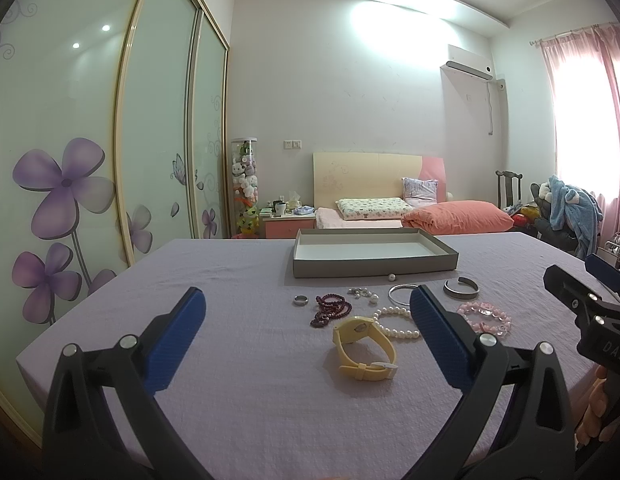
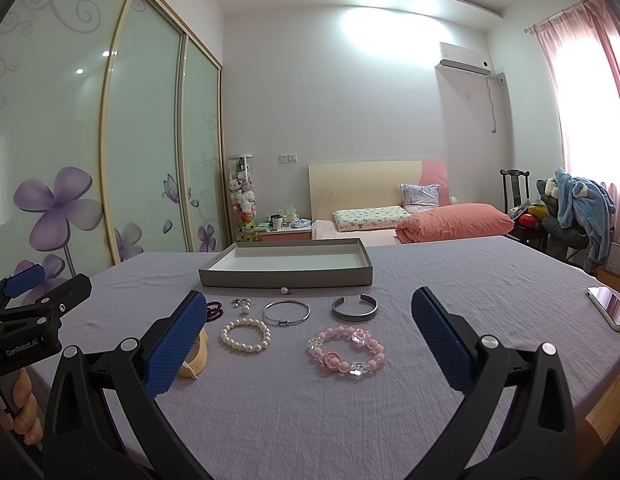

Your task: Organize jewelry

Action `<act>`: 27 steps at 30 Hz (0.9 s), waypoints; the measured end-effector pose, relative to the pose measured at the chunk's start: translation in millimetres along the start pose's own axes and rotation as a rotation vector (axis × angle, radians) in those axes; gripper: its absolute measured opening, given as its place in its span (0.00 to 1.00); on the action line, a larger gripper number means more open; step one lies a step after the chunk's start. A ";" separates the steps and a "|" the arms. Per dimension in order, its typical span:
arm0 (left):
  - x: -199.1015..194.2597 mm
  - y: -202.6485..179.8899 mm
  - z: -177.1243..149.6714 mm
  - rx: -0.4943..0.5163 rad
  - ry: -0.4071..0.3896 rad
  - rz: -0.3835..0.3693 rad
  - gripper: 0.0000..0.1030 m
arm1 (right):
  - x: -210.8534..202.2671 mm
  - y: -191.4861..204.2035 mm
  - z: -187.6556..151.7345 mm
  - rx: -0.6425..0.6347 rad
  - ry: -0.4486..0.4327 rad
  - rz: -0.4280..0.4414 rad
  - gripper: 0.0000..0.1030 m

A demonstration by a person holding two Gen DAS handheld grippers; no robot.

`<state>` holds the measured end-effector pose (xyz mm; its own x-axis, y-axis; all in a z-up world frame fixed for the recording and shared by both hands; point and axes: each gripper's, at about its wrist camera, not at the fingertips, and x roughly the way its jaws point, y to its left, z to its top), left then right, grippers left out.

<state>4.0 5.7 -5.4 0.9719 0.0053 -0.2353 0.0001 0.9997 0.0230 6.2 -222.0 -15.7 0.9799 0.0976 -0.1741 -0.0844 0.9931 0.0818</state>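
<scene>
Both claws are wide open, holding nothing. The left claw (image 1: 308, 312) could bump the yellow watch (image 1: 364, 348) mid-frame, scattering the pearl bracelet (image 1: 396, 322) before the box (image 1: 374, 266).

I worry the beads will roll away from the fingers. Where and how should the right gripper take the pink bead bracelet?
The pink bead bracelet lies flat as an open ring on the purple cloth, ahead of the open right gripper. Probably best to come from above, one finger inside the ring and one outside, pinching the near arc across the string. The pearl bracelet lies clear to its left.
</scene>
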 end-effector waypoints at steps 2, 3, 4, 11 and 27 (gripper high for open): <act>0.2 0.4 -0.4 0.000 0.000 0.000 0.96 | 0.1 0.1 -0.1 0.000 0.001 0.000 0.98; 0.2 0.3 -0.1 0.000 0.000 0.000 0.96 | 0.0 -1.6 -0.1 0.001 0.002 0.000 0.98; 0.1 0.1 0.1 0.000 0.000 0.000 0.96 | -0.7 -2.6 -0.5 0.001 0.002 0.000 0.98; 0.1 0.2 -0.2 0.000 0.000 0.000 0.96 | -2.6 -4.1 -0.6 0.001 0.003 0.000 0.98; 20.4 -3.7 -3.9 -0.001 0.052 0.001 0.96 | 19.7 -14.1 -5.9 0.003 0.075 -0.009 0.98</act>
<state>22.9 2.2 -14.1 0.9584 0.0070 -0.2852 -0.0007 0.9998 0.0220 25.6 -233.7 -26.1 0.9642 0.0933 -0.2483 -0.0748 0.9937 0.0829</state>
